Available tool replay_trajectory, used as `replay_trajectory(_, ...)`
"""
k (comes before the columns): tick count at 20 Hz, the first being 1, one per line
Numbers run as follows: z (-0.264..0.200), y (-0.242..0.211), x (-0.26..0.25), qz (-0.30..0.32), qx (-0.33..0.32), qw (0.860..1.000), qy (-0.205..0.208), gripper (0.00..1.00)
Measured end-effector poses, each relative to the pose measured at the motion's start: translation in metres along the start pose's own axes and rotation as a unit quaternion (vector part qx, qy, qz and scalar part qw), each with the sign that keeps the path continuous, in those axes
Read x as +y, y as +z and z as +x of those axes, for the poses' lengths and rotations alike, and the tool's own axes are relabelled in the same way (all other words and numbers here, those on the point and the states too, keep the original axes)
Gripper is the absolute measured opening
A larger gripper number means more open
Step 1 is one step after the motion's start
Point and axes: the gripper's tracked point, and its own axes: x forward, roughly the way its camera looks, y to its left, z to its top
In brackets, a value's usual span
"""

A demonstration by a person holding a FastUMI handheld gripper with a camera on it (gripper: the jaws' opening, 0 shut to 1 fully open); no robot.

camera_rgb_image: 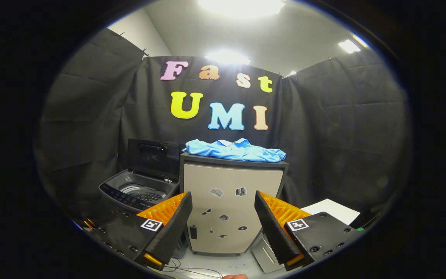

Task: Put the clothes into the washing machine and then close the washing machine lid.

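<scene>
Atop the cabinet [232,186], spread along its top edge, lies the shirt [235,150], well beyond the released gripper [223,223]; best approach high, pinch a raised fold, then carry left to the open washer [141,190].

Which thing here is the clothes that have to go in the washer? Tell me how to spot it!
Find the pale cabinet standing straight ahead, beyond the open tool. On its dark top lies a light blue collared shirt, roughly folded. It is the one soft, bright thing there; the washing machine with its lid raised sits lower, beside the cabinet.
</scene>
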Motion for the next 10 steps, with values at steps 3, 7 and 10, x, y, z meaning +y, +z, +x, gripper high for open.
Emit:
replay_trajectory(3,0.002,0.003,0.003,-0.001,0.003,1.0,0.0,1.0)
replay_trajectory(7,0.01,0.021,0.01,-0.026,-0.004,1.0,-0.004,1.0)
replay_trajectory(10,0.037,0.044,0.003,-0.025,-0.013,1.0,-0.009,0.98)
